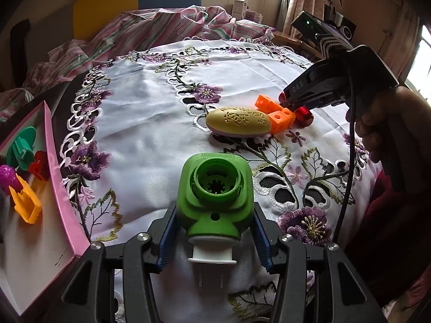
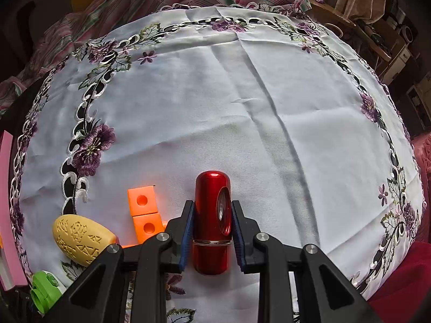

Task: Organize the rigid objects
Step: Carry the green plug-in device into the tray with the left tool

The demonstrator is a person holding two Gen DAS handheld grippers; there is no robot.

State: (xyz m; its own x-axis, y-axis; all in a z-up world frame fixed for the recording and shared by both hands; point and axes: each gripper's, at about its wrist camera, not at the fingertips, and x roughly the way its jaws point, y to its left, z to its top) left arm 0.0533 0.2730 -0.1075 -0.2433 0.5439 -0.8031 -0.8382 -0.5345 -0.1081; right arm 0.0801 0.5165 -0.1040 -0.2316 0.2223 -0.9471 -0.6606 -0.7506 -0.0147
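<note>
My left gripper (image 1: 214,212) is shut on a green plug-in device (image 1: 216,193) with a white plug end, held just above the embroidered tablecloth. It also shows in the right wrist view (image 2: 44,290). My right gripper (image 2: 212,204) is shut on a red metal capsule (image 2: 212,220) lying on the cloth; in the left wrist view the right gripper (image 1: 289,102) meets the capsule (image 1: 304,115) at mid right. Orange cubes (image 1: 274,113) (image 2: 142,210) and a yellow oval case (image 1: 238,122) (image 2: 80,239) lie just left of the capsule.
A pink-rimmed box (image 1: 58,177) at the left edge holds a green piece (image 1: 21,148), a red piece (image 1: 39,165), a yellow piece (image 1: 25,204) and a purple piece (image 1: 8,176). A striped blanket (image 1: 150,24) lies beyond the table. Shelves stand at the far right (image 2: 377,40).
</note>
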